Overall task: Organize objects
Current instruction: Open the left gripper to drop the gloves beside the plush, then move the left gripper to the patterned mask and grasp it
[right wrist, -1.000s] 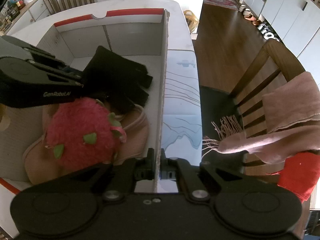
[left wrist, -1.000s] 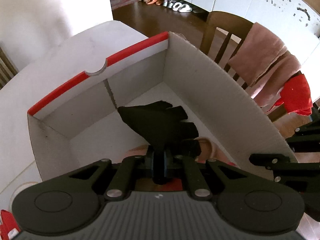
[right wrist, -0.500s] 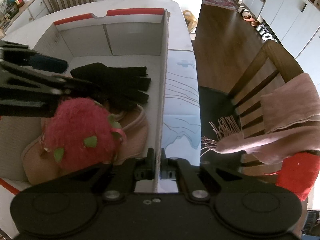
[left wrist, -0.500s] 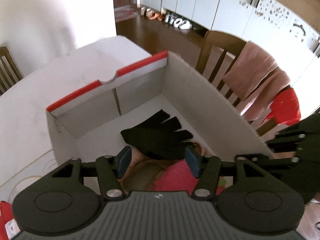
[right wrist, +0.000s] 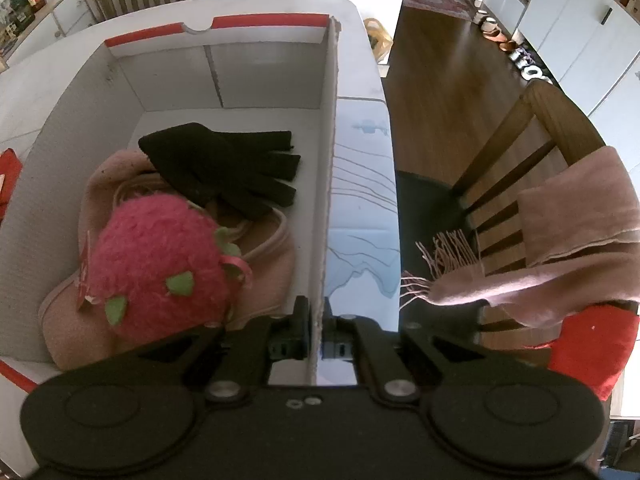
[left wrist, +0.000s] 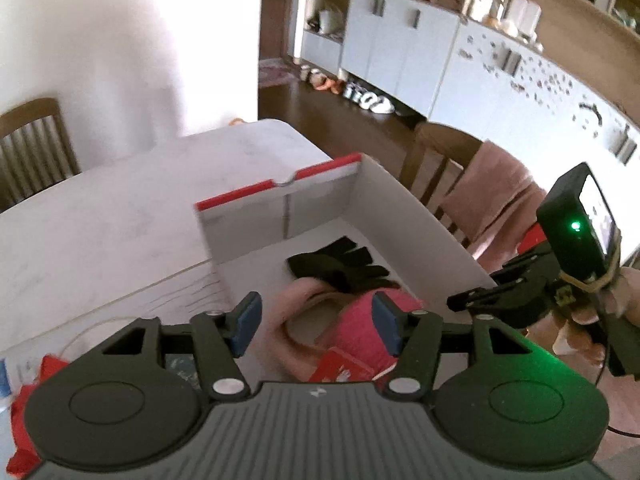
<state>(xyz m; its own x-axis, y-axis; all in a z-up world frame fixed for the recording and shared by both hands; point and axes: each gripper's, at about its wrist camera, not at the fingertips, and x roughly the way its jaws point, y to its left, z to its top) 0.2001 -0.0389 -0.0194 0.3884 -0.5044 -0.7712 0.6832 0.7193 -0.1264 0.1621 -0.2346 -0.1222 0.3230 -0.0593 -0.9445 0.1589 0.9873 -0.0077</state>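
A white cardboard box (right wrist: 256, 76) with a red rim stands on the table. Inside it a black glove (right wrist: 224, 168) lies flat, partly over a pink fabric piece (right wrist: 264, 256). A fuzzy pink plush fruit (right wrist: 160, 264) with green spots rests on that fabric. My left gripper (left wrist: 316, 320) hovers above the box's near end. Its jaws are opening and nothing is between them. Below it I see the glove (left wrist: 340, 266) and the plush (left wrist: 360, 332). My right gripper (right wrist: 316, 332) is shut on the top edge of the box's right wall (right wrist: 326, 200).
A wooden chair (right wrist: 532, 128) beside the table carries a pink fringed scarf (right wrist: 568, 220) and a red cloth (right wrist: 592, 344). Red items (left wrist: 36, 392) lie on the white table (left wrist: 100, 240) left of the box. Another chair (left wrist: 32, 140) stands at the far side.
My left gripper let go of the black glove, opened, and drew up and back from the box. The glove now lies in the box. The right gripper kept still.
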